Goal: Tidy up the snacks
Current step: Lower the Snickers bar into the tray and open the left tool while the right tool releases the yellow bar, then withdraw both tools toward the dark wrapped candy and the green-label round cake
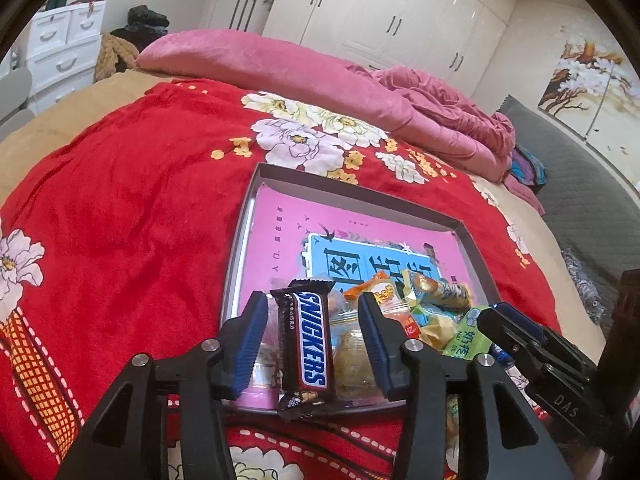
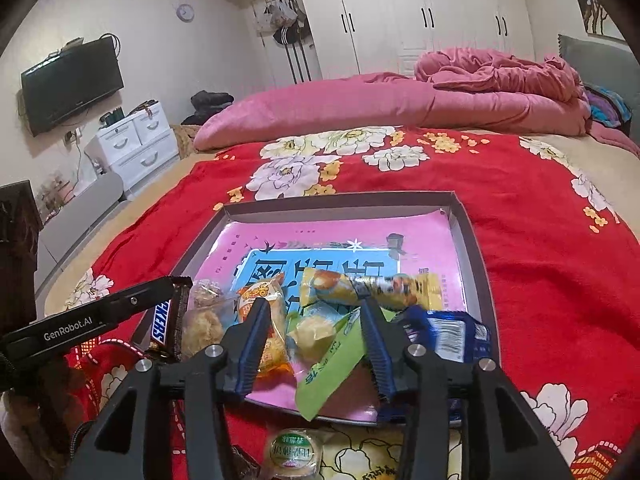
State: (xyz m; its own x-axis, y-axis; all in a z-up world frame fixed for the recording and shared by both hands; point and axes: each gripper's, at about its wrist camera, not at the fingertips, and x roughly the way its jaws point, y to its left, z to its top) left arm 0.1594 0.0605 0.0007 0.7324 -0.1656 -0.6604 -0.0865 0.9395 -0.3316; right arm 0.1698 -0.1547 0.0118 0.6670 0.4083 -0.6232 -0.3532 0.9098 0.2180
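Your left hand-held gripper (image 1: 314,332) stands partly open over the near edge of the shallow box (image 1: 260,176) on the bed (image 1: 120,200). The Snickers bar (image 1: 306,340) lies between its blue pads but clear of both, so nothing is held. The bar's long axis runs along the gripper's pointing line, its near end hanging over the box's front rim and its far end toward the middle of the box. Closing straight in would take the bar across its narrow width.

Your right hand-held gripper (image 2: 316,340) is also partly open and gripping nothing. A green packet (image 2: 328,376) lies in the gap, slanting from lower left to upper right, with a pale yellow sweet (image 2: 310,330) on it. An orange packet (image 2: 266,320) sits at the left pad, possibly touching it; the fisheye view makes that hard to settle. The blue packet (image 2: 444,334) lies just right of the right pad, and a long yellow tube-shaped snack (image 2: 360,286) lies crosswise beyond the tips.

The left gripper is the nearer one for the Snickers; the right is nearer for the green and blue packets.

By count: one box, one Snickers, one green packet, one blue packet, one orange packet, one long yellow snack, and one clear bag of pale puffed pieces (image 2: 202,326). One round wrapped cake (image 2: 294,454) lies outside the box on the bedspread, below the right gripper.
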